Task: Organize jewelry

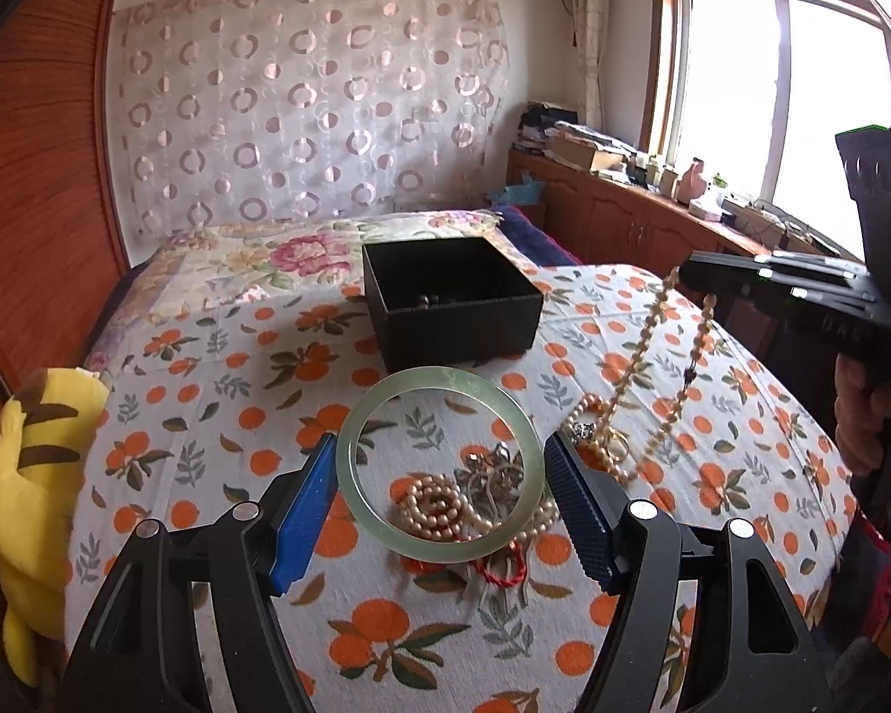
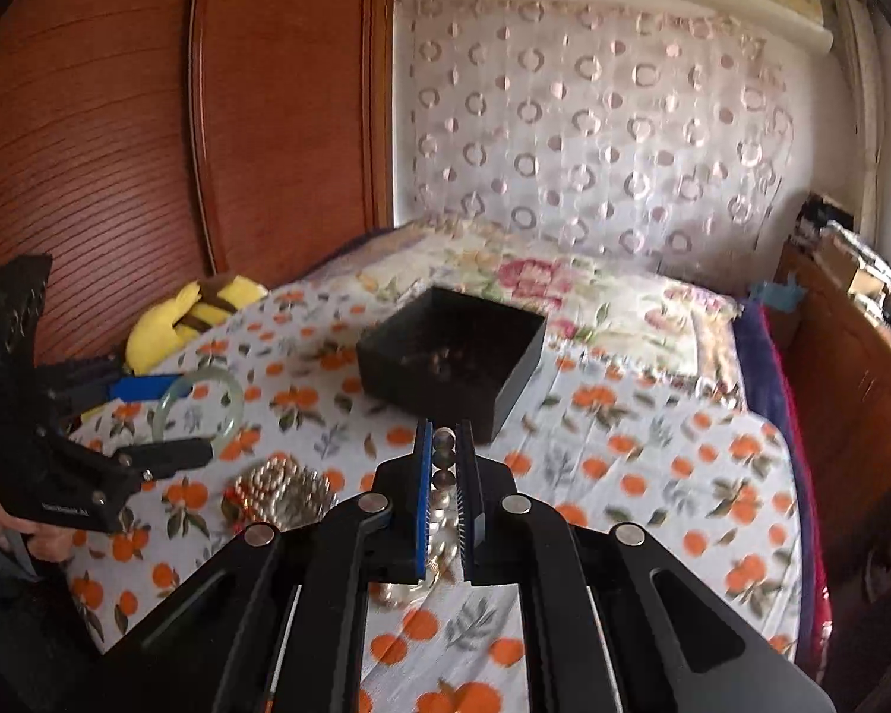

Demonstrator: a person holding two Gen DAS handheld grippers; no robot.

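My left gripper point(image 1: 439, 445) is shut on a pale green jade bangle point(image 1: 350, 451), its blue pads pressing the ring's two sides above the bedspread. Seen from the right wrist, that bangle point(image 2: 234, 398) sits between the left gripper's point(image 2: 199, 416) fingers. My right gripper point(image 2: 444, 434) is shut on a strand of tan beads point(image 2: 444, 457). In the left wrist view the bead strand point(image 1: 641, 350) hangs in a loop from the right gripper point(image 1: 692, 276) down to the jewelry pile point(image 1: 439, 505) of pearls, a brooch and a red cord. An open black box point(image 1: 451, 303) point(image 2: 451, 350) stands beyond, with small items inside.
An orange-print bedspread point(image 1: 208, 392) covers the bed. A yellow plush toy point(image 1: 35, 475) point(image 2: 190, 321) lies at its left edge against a wooden wardrobe point(image 2: 148, 119). A wooden cabinet point(image 1: 623, 220) with clutter runs under the window on the right. A person's hand point(image 1: 855, 416) grips the right tool.
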